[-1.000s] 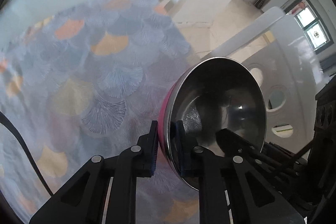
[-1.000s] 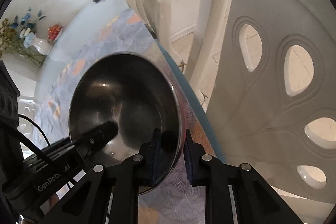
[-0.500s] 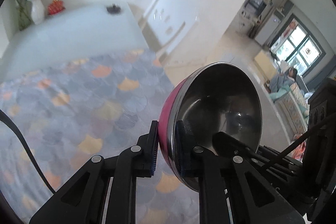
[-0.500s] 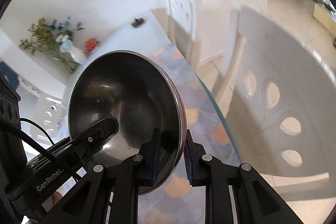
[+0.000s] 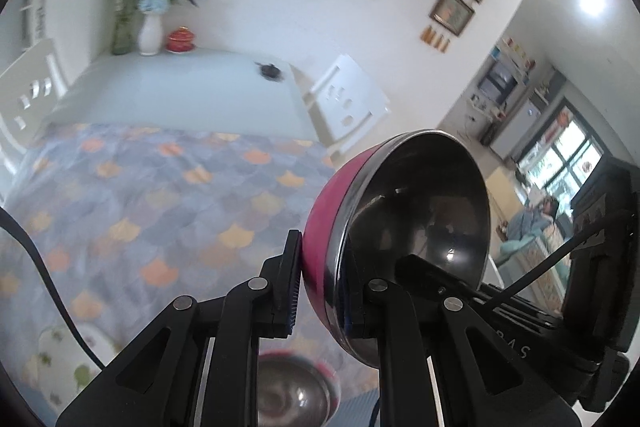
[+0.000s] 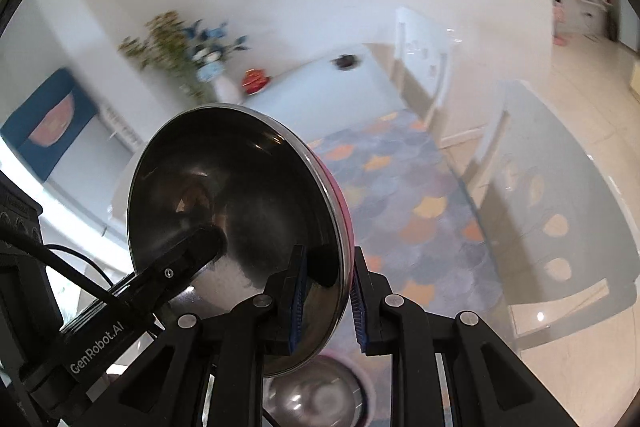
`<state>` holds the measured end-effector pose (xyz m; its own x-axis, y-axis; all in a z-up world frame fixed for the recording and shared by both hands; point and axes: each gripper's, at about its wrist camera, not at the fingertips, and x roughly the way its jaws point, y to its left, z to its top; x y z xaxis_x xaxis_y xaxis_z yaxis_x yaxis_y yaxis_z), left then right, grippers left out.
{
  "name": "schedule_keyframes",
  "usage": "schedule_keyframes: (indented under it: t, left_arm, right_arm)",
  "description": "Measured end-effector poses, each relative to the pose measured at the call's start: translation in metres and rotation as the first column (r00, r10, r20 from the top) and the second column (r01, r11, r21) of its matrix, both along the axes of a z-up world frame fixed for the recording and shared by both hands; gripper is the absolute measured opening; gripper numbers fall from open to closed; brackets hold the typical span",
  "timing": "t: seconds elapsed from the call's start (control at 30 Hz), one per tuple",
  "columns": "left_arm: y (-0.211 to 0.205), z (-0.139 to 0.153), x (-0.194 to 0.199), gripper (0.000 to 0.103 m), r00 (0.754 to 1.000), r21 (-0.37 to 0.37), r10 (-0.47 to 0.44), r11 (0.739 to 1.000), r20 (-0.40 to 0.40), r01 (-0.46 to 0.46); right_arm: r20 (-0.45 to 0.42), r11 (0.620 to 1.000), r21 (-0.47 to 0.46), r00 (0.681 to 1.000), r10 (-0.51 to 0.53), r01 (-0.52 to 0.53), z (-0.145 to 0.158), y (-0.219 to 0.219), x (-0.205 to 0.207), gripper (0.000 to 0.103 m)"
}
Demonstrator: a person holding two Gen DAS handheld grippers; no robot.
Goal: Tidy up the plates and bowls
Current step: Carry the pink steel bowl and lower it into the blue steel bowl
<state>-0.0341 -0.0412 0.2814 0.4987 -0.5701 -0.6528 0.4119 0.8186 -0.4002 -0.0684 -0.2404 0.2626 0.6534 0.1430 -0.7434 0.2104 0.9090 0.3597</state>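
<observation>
A steel bowl with a pink outside (image 5: 416, 227) is held up in the air on its edge by both grippers. My left gripper (image 5: 320, 291) is shut on its rim on one side. My right gripper (image 6: 326, 291) is shut on the opposite rim of the same bowl (image 6: 240, 211). Each view shows the other gripper's finger inside the bowl. A second steel bowl with a pink rim (image 5: 292, 391) sits on the table below; it also shows in the right wrist view (image 6: 316, 395).
The table carries a blue and orange scale-pattern cloth (image 5: 140, 211). A floral plate (image 5: 60, 359) lies at the lower left. A white vase with flowers (image 5: 150, 31), a red pot (image 5: 181, 39) and a small dark object (image 5: 270, 70) stand at the far end. White chairs (image 6: 548, 211) stand alongside.
Both grippers have lifted and tilted up with the bowl between them, so the views swung from the tablecloth to the far wall. The second bowl has come into view below.
</observation>
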Motion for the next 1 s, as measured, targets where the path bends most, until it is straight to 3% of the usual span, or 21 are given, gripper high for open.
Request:
schedule_keyframes:
  t: [0.27, 0.6, 0.73, 0.87, 1.0]
  left_arm:
    - [0.067, -0.007, -0.034, 0.014, 0.997, -0.054, 0.072, 0.996, -0.034, -0.074]
    - [0.081, -0.034, -0.063, 0.014, 0.995, -0.045, 0.042, 0.998, -0.087, -0.046]
    - [0.069, -0.067, -0.065, 0.014, 0.985, -0.013, -0.007, 1.000, -0.170, 0.004]
    - [0.049, -0.111, -0.066, 0.014, 0.959, 0.029, -0.044, 0.998, -0.280, 0.055]
    - [0.035, -0.142, -0.066, 0.014, 0.941, 0.090, -0.036, 0.993, -0.337, 0.070]
  right_arm:
    - [-0.005, 0.995, 0.014, 0.995, 0.103, -0.103, -0.001, 0.065, -0.031, 0.019]
    - [-0.079, 0.996, 0.022, 0.993, 0.087, -0.086, -0.021, 0.087, -0.061, 0.020]
    - [-0.187, 0.999, 0.022, 0.982, 0.038, -0.034, -0.047, 0.081, -0.065, 0.021]
    - [-0.321, 1.000, 0.014, 0.947, 0.004, 0.000, -0.082, 0.068, -0.071, 0.021]
    - [-0.376, 0.999, 0.035, 0.926, -0.017, 0.033, -0.112, 0.059, -0.076, 0.021]
